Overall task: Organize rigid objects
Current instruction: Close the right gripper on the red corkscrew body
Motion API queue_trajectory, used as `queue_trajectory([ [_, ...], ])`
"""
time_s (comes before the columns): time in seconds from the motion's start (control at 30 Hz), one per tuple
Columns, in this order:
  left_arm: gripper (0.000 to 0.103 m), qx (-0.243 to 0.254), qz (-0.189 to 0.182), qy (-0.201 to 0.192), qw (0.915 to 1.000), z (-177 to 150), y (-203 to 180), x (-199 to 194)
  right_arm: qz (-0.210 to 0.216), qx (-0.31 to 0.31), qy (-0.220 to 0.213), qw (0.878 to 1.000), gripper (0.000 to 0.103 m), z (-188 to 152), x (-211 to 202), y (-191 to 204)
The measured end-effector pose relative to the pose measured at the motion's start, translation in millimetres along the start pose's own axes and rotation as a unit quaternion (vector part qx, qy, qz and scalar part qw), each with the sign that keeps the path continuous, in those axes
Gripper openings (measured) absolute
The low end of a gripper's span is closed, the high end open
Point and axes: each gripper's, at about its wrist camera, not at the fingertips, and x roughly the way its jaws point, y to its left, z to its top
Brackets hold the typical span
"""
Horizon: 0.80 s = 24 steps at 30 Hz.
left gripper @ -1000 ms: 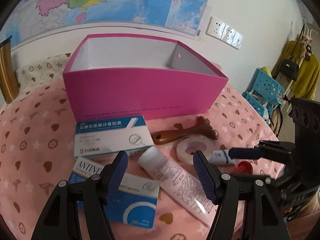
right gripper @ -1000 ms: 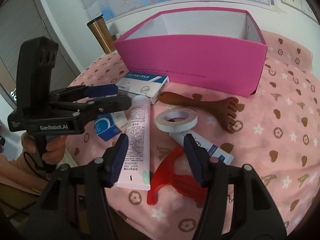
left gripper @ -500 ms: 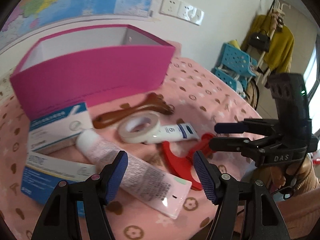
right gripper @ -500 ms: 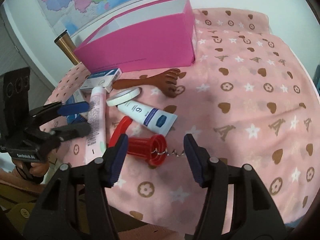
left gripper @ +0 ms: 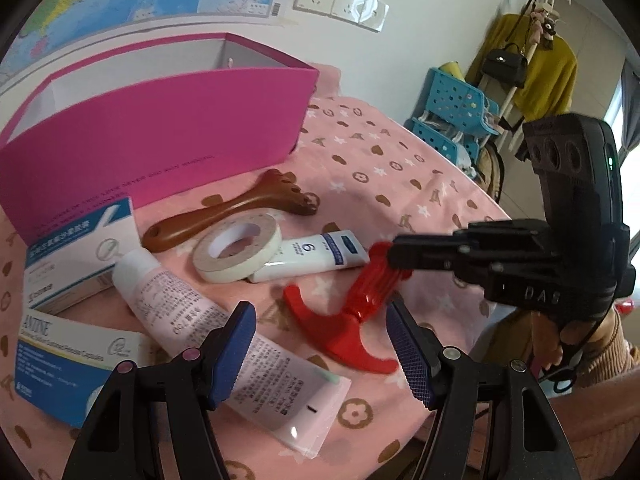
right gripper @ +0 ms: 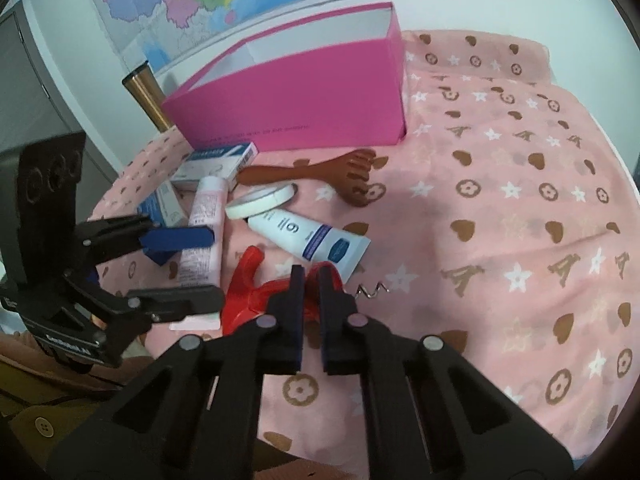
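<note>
The right claw (right gripper: 311,280) has just been closing on the red corkscrew (left gripper: 352,308); gripped near one end, it could swivel and snag the white tube (right gripper: 308,238). Left claw (left gripper: 320,344) hangs half-open, empty.

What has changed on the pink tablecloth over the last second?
The right gripper has just closed its jaws on the red plastic corkscrew, which they straddled open before. The left gripper stays open, holding nothing. The pink cardboard box, tubes and tape kept their places.
</note>
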Motion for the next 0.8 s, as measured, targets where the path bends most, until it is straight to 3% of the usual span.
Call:
queue_trajectory([
  [0.53, 0.069, -0.019, -0.059, 0.033, 0.9975, 6.9, -2.2, 24.1, 0.052, 0.012, -0.061, 0.997, 0.002, 35.8, -26.7, 0.5],
  [0.67, 0.069, -0.019, -0.056, 0.033, 0.9977, 8.9, -4.9, 26.5, 0.032, -0.005, -0.066, 0.997, 0.002, 43.1, -27.8, 5.7],
  [0.77, 0.069, -0.016, -0.056, 0.033, 0.9978, 7.7, -7.0, 27.1, 0.015, 0.029, -0.049, 0.998, 0.012, 38.3, -23.3, -11.8],
  [0.8, 0.069, -0.014, -0.056, 0.034, 0.9978, 7.6, -7.4, 27.1, 0.009, 0.040, -0.040, 0.998, 0.024, 35.1, -21.6, -18.6],
])
